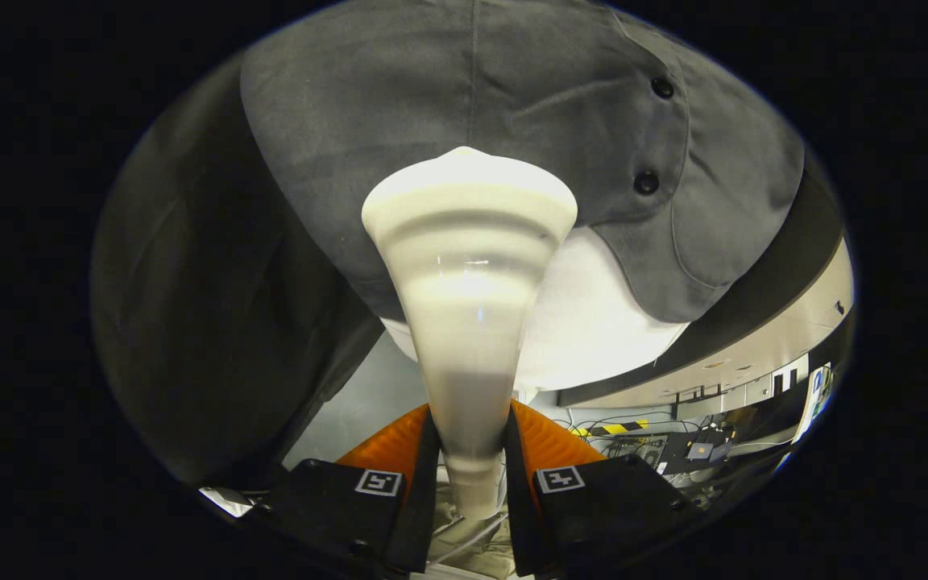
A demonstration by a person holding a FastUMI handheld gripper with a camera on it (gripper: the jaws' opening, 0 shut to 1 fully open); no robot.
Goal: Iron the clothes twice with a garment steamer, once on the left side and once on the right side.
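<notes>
- We see our gripper (470, 451) with both fingers pressed on the narrow handle of a cream-white, cone-shaped plastic garment steamer (468, 266).
- The steamer widens away from the fingers, its broad ribbed head far ahead of them, up against a hanging grey fabric shirt (448, 89).
- Two dark round buttons (646, 182) sit on the shirt, right of the steamer head.
- A white surface (593, 322) shows below the shirt's hem.
</notes>
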